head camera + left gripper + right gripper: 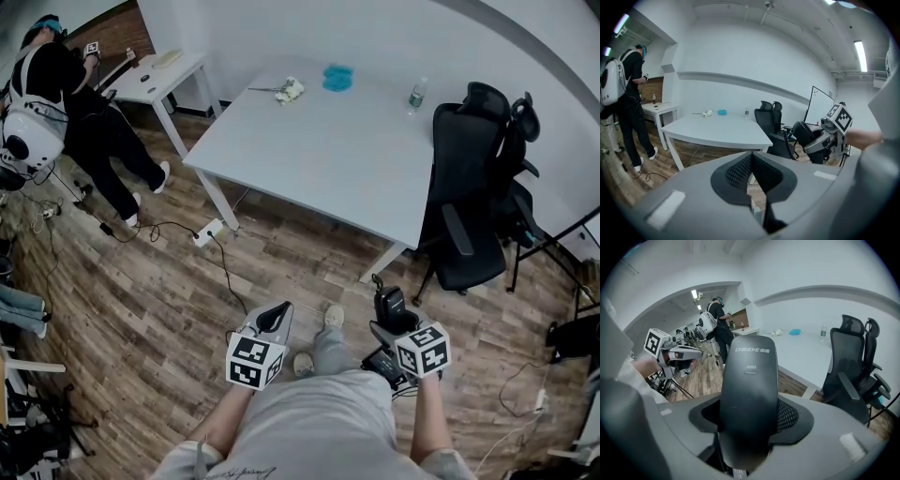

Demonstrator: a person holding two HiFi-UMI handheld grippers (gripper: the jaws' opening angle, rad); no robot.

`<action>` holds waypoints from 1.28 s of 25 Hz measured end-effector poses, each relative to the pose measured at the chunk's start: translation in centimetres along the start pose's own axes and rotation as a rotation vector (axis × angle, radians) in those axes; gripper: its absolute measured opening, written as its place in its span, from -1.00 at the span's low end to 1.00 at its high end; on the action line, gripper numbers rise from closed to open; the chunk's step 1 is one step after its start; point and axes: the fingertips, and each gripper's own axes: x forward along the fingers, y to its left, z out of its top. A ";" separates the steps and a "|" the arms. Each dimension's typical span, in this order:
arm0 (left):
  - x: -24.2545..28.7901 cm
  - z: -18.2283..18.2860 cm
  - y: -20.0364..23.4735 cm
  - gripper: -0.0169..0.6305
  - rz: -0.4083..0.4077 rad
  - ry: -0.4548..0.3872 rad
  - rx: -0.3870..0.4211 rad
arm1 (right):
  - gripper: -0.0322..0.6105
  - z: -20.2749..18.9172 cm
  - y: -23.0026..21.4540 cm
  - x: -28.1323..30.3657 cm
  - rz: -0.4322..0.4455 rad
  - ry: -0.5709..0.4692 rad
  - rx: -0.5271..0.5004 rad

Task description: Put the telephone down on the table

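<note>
the right tool (pixel 392 323), clamped on the black plastic telephone handset (pixel 749 394), is well short of the pale grey rectangular desk (pixel 328 150), so best step in, lower it flat, then release; the left tool (pixel 751 176) is clenched empty.

Lower end of telephone (pixel 748 380) behind fingers (pixel 788 416)

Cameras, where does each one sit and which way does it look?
Head view: on the person's head, looking steeply down at the floor, table, own arms, legs, left tongs and right tongs.
Left gripper view: rides the left tongs, looking along their shut jaws toward the table.
Right gripper view: rides the right tongs, looking past the gripped telephone.
Shared: all three show the table; each gripper view shows the other tongs.
</note>
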 end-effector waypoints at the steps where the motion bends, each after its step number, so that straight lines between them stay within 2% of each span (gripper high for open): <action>1: 0.0 0.0 0.2 -0.90 0.001 -0.002 0.000 | -0.01 0.2 -0.1 0.2 -0.001 0.000 -0.003; 12: 3.3 1.9 3.4 -0.90 0.020 -0.010 -0.019 | -0.01 4.3 -2.6 3.5 0.014 -0.001 -0.031; 21: 7.7 4.3 6.8 -0.90 0.040 -0.006 -0.037 | -0.01 8.8 -6.3 7.1 0.029 -0.002 -0.038; 32: 14.0 9.2 11.1 -0.90 0.074 -0.003 -0.050 | -0.01 15.7 -11.9 12.0 0.067 -0.003 -0.056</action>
